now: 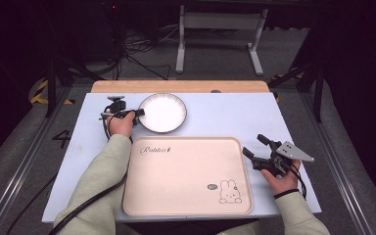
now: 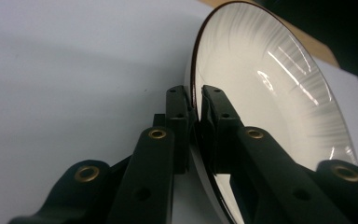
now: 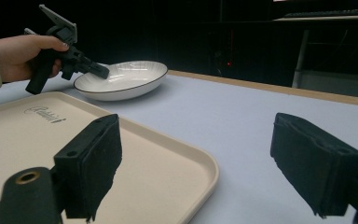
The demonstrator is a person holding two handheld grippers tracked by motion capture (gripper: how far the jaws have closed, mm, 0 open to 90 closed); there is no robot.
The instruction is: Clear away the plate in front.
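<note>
Looking down from the high view, a pale blue table top is seen with a wooden strip along its far edge, and a dark room with a grey floor and cables is seen behind it. A round white plate with a thin dark rim is set near the far left. Its left edge is pinched by the left gripper. A flat pink tray with round corners and a rabbit drawing is laid in front. Just right of the tray, the right gripper is held with its jaws spread and nothing between them.

From the left gripper view, the shiny plate with fine ribbed lines is clamped at its rim by 2 black jaws.

From the right gripper view, 2 black padded jaws are seen wide apart over the tray. Farther off, the plate is gripped by the left gripper.
</note>
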